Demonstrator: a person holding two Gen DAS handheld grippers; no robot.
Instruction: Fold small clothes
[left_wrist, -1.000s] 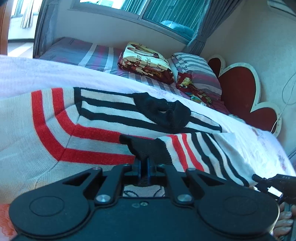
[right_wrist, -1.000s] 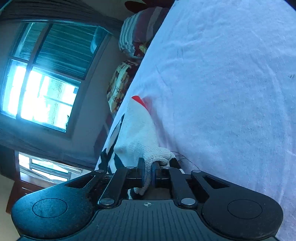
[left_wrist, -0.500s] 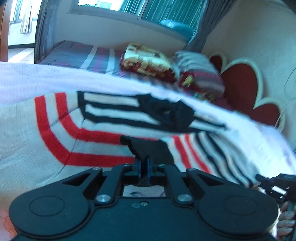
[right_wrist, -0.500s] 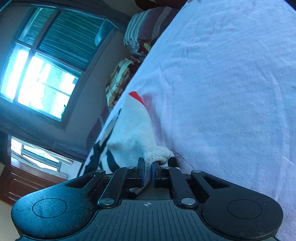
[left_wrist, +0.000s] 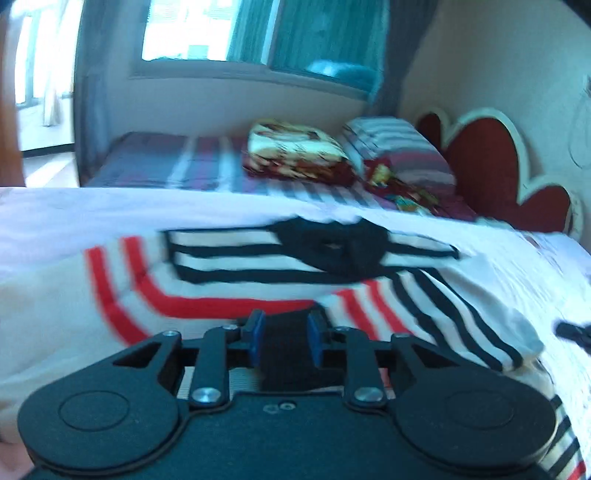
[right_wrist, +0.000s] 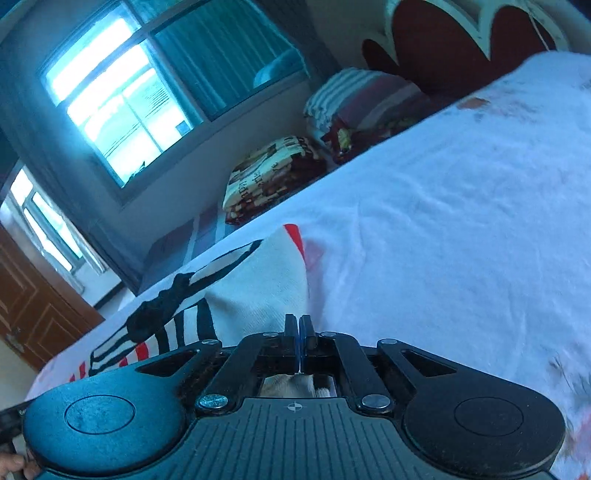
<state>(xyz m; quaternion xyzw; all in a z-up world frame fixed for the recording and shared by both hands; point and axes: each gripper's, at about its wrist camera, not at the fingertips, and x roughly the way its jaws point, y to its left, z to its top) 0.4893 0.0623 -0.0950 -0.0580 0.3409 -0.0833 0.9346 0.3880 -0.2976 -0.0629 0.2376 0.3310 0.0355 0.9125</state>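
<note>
A small knit sweater (left_wrist: 229, 273), white with red and black stripes and a black collar, lies on the pink-white bed sheet (left_wrist: 55, 214). One sleeve is folded over its body, with the black cuff (left_wrist: 284, 332) between the fingers of my left gripper (left_wrist: 284, 338), which is open and apart from the cloth. In the right wrist view my right gripper (right_wrist: 299, 332) has its jaws together, pinching a thin edge of the sweater (right_wrist: 258, 291) just above the sheet (right_wrist: 443, 240).
Folded patterned blankets (left_wrist: 295, 151) and a striped pillow (left_wrist: 395, 151) lie at the head of the bed. A red heart-shaped headboard (left_wrist: 498, 173) stands at the right. A window (right_wrist: 122, 96) and a wooden door (right_wrist: 33, 306) lie beyond the bed.
My left gripper has opened and let go of the black cuff, then drawn back a little. My right gripper has tilted and moved, still pinching the sweater's edge.
</note>
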